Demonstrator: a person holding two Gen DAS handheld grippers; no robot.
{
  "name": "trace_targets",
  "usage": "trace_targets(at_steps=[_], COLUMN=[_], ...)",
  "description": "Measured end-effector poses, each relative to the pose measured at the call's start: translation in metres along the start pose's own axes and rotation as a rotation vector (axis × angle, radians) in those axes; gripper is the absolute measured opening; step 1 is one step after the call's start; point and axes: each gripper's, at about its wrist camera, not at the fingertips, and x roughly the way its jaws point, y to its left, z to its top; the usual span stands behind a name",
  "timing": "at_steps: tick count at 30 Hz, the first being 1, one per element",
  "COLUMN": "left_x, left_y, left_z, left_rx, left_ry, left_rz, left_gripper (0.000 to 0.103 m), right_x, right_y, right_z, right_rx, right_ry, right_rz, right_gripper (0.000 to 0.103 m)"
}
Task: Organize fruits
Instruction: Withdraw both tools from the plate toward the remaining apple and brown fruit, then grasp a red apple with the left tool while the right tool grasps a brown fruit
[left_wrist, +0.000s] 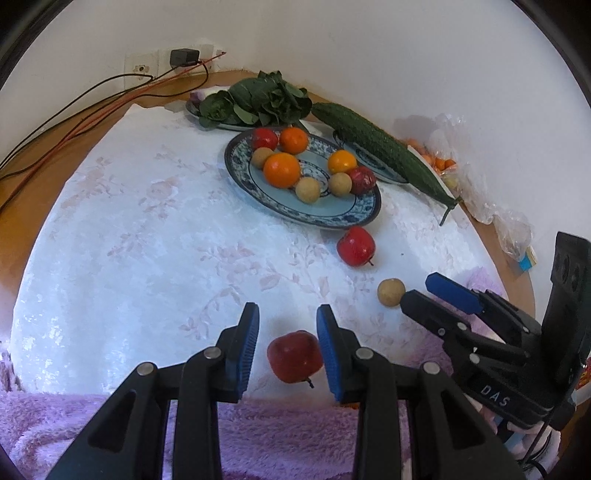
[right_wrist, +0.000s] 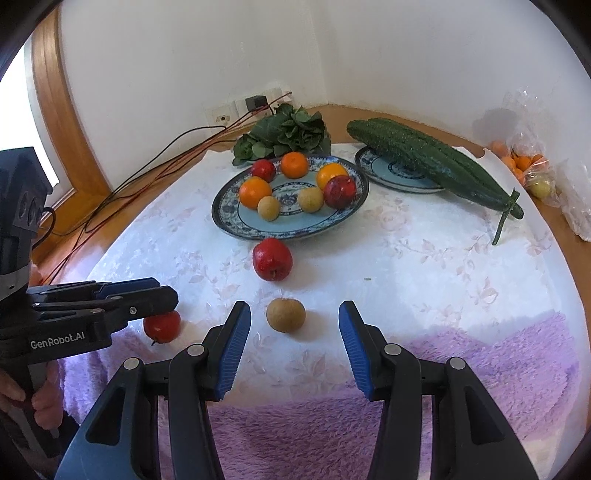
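- Left wrist view: your left gripper (left_wrist: 286, 349) hangs over the near edge of the white floral tablecloth (left_wrist: 147, 221), its blue-padded jaws only partly apart, with a small dark-red apple (left_wrist: 294, 356) lying between them. The right pad looks to be touching the apple and the left pad stands clear of it, though the angle is poor, so you cannot call it a grip.
- Right wrist view: your right gripper (right_wrist: 293, 345) has its jaws standing wider apart, holding nothing. A round tan-brown fruit (right_wrist: 286, 315) sits on the cloth between and just beyond the tips, untouched.
- A bright red apple (right_wrist: 272, 259) lies loose on the cloth farther off, just near of the large blue-and-white patterned plate (right_wrist: 229, 221).
- That plate holds three oranges, two red fruits and tan round fruits, gathered toward its far side.
- To the right, two long dark-green cucumbers (right_wrist: 436, 162) lie across a smaller blue-and-white plate (right_wrist: 384, 173), their stems reaching onto the cloth.
- Behind the big plate lies a bunch of dark leafy greens (right_wrist: 284, 134).
- At the far right, a clear plastic bag of small oranges (right_wrist: 524, 166) rests on the wooden tabletop (right_wrist: 554, 221).
- A fuzzy lilac blanket (right_wrist: 295, 435) covers the near edge.
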Motion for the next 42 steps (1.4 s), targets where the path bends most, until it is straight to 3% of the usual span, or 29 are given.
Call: trace_targets(at_steps=[13,23,27,35,42], left_x=[0.005,0.004,0.004,0.004,-0.001], left_y=[-0.007,-0.013,-0.013,-0.013,-0.009], left_z=[-0.014,-0.019,-0.019,-0.019,-0.013], left_rx=[0.041,0.083,0.084,0.084,0.065], left_ry=[0.032,0.004,0.005,0.001,-0.018], left_rz=[-0.001,0.022,0.002,0.000,-0.005], left_gripper=[0.038,0.038,0.032,0.032,0.032], right_x=[0.015,0.020,0.022,0.023,0.020], right_y=[0.002,0.001,0.003,0.006,0.007], right_z=[-0.005,-0.005,-0.004,-0.003,-0.002], right_rx=[-0.020,-0.005,-0.010,-0.023,-0.025], right_ry=[0.023,0.046,0.052,0.060,0.045], right_rz=[-0.004,0.003,0.000,0.011,0.024], right_gripper=[0.051,0.051,0.051,0.027,0.027])
